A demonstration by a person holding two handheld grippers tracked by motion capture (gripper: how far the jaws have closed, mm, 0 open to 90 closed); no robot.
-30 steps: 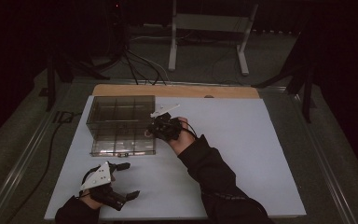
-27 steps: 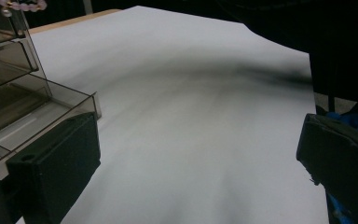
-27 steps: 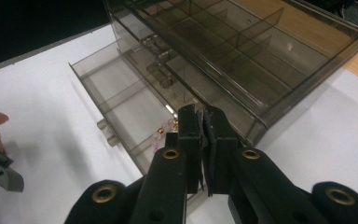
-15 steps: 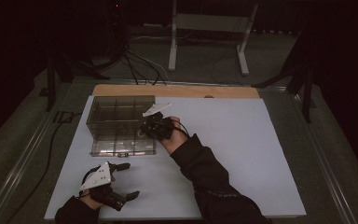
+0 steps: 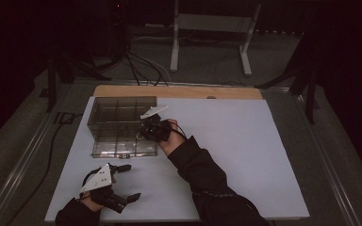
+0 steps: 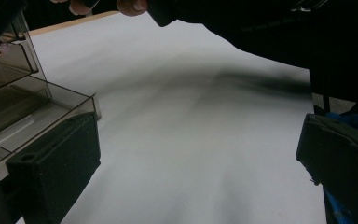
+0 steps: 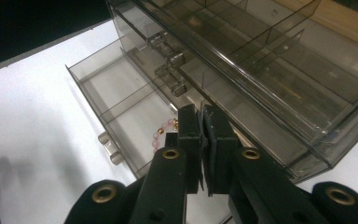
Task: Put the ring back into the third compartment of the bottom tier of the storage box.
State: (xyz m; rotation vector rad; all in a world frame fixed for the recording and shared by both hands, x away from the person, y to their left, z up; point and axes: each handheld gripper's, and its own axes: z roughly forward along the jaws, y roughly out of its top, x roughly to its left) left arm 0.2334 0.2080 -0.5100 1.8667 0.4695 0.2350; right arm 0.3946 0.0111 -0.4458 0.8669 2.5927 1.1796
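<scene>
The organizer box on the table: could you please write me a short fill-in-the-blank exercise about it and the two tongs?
1. The right tongs are ____, with nothing visible between the pads.
2. In the pulled-out drawer of the box lies a bracelet of ____ beads.
3. The left tongs rest near the sheet's front edge with jaws ____.
4. The box is see-through and split into ____.

Missing words: shut; pink; open; compartments
</scene>
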